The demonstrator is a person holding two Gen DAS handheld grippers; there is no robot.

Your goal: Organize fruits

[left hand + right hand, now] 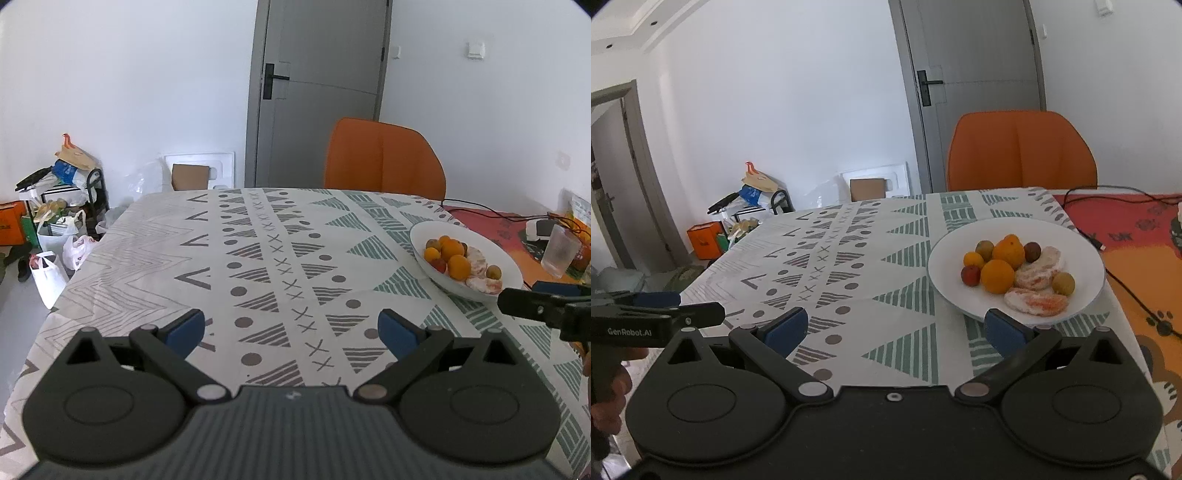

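A white plate [1082, 258] sits on the patterned tablecloth and holds several fruits: oranges [997, 276], small plums [1063, 283], a red fruit [970, 275] and peeled citrus pieces [1036, 302]. The plate [495, 254] also shows at the right in the left wrist view. My right gripper [895, 328] is open and empty, just short of the plate's near rim. My left gripper [291, 328] is open and empty above the tablecloth, left of the plate.
An orange chair [1021, 151] stands at the table's far side before a grey door [975, 74]. A black cable [1123, 280] runs over an orange mat [1145, 258] right of the plate. A clear glass [559, 251] stands at the far right. Bags and boxes [55, 221] clutter the floor at the left.
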